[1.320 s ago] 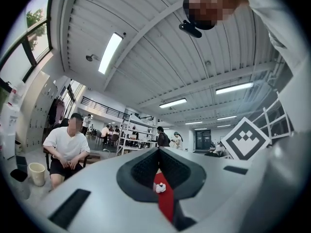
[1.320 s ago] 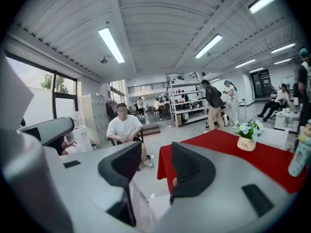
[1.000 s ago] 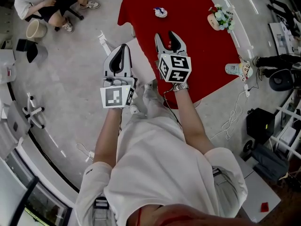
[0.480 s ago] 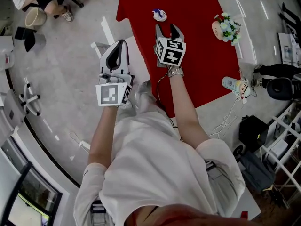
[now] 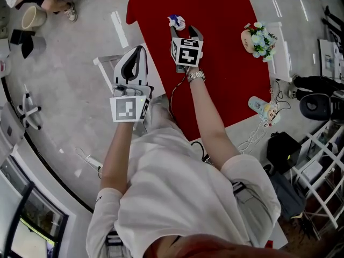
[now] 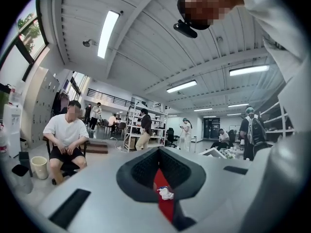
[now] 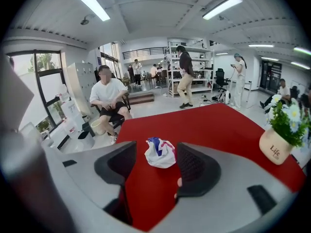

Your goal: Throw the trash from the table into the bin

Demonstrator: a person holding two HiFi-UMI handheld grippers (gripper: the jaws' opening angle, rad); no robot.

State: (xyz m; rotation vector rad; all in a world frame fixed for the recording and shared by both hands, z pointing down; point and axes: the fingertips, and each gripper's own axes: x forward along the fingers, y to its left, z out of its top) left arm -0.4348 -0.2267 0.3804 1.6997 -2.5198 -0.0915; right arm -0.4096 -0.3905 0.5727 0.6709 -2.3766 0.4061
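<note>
The trash (image 5: 176, 21) is a crumpled white wrapper with blue and red print, lying on the red table (image 5: 226, 85) near its far end. My right gripper (image 5: 186, 31) reaches over the table and points down at it. In the right gripper view the trash (image 7: 160, 153) lies just past the tips of the right gripper (image 7: 154, 155), in line with the gap, and the pads do not touch it. Its jaws have just been opening and stand wide. My left gripper (image 5: 141, 49) hangs over the floor left of the table, tips together and empty. Through its jaws the left gripper view shows the distant trash (image 6: 165, 193).
A flower pot (image 5: 257, 36) stands on the table's right side. Off the far left sits a person (image 7: 109, 101) on a chair, with a beige bucket (image 5: 31, 18) and a dark container (image 5: 24, 39) beside. A white frame (image 5: 107, 63) stands by the table's left edge.
My right gripper has gone forward and down over the table, from its near part up to the trash, and its jaws have spread wider. The left gripper has shifted forward a little, still shut.
</note>
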